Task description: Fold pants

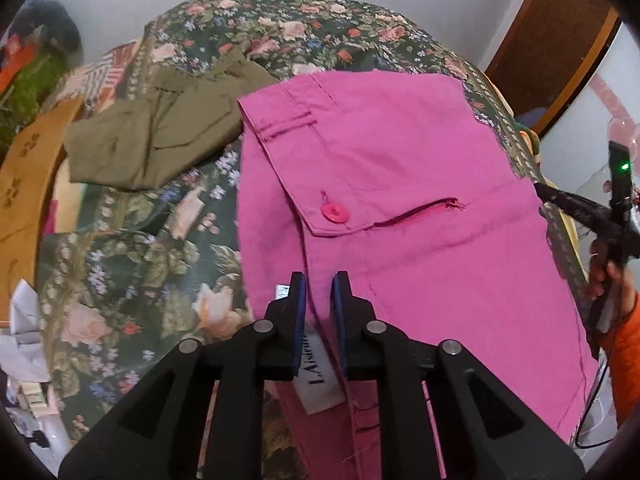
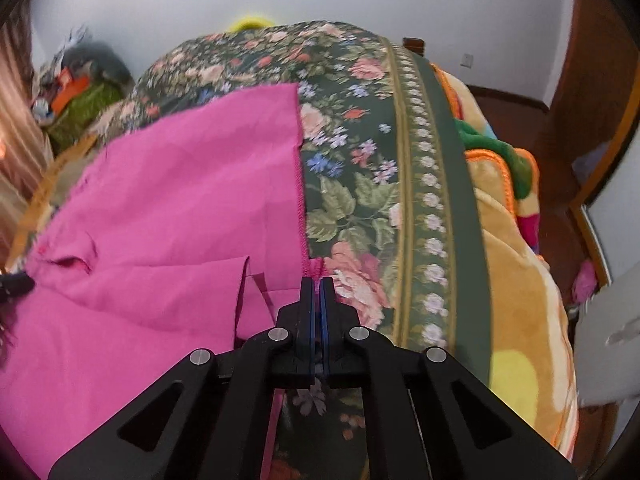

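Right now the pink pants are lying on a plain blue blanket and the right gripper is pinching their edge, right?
Almost. The blanket is dark green with flowers, not plain blue, as the right wrist view shows. The right gripper is indeed pinching the pink pants at their edge.

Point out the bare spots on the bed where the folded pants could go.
One patch of floral bedspread lies left of the pink pants, below the olive garment. Another runs right of the pants' hem, up to the green border stripe. Crowded: the far left, with the olive garment and a tan cloth; the right edge carries an orange blanket.
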The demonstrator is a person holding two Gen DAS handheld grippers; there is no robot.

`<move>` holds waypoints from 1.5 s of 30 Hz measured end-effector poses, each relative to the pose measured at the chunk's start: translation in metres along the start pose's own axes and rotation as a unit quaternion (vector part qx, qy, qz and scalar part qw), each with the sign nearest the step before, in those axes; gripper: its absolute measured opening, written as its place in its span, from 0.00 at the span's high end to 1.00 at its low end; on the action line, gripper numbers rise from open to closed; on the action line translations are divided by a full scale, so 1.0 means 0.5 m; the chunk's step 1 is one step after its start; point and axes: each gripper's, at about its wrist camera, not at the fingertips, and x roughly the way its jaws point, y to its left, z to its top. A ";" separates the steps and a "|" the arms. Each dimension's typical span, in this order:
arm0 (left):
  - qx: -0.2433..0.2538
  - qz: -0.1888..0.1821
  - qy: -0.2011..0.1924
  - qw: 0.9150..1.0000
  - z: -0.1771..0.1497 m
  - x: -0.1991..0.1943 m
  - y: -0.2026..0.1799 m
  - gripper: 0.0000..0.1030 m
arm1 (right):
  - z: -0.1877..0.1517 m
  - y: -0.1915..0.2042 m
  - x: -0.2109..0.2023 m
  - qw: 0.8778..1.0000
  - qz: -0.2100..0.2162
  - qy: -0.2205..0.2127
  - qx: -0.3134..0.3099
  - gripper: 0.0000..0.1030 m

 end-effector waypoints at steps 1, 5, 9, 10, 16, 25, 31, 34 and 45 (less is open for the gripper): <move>-0.001 0.005 -0.007 1.000 0.005 -0.009 0.002 0.82 | 0.001 -0.004 -0.007 1.000 0.002 0.000 0.006 0.93; -0.015 0.009 -0.032 0.999 0.036 -0.029 0.015 0.54 | 0.011 -0.016 -0.037 0.999 0.020 -0.005 0.032 0.56; -0.027 -0.008 -0.026 0.999 0.077 -0.010 0.025 0.50 | 0.017 0.001 -0.036 0.999 0.031 -0.014 0.036 0.50; -0.032 -0.017 -0.015 0.999 0.087 0.002 0.027 0.50 | 0.017 0.007 -0.027 0.999 0.028 -0.008 0.034 0.49; -0.088 -0.064 0.052 0.993 0.116 0.095 0.047 0.54 | -0.005 0.027 0.042 0.999 0.008 0.036 0.028 0.50; -0.054 0.016 0.014 0.998 0.118 0.096 0.037 0.96 | -0.010 0.053 0.048 1.000 0.008 0.018 -0.010 0.79; -0.015 0.052 0.001 0.999 0.100 0.111 0.022 0.96 | -0.023 0.032 0.053 1.000 0.004 0.020 -0.004 0.89; -0.019 0.047 0.009 0.999 0.108 0.117 0.029 0.96 | -0.018 0.043 0.053 0.999 -0.008 0.029 -0.021 0.89; -0.013 0.042 -0.031 0.999 0.139 0.025 0.069 0.79 | 0.025 0.023 -0.034 1.000 0.001 0.014 -0.011 0.54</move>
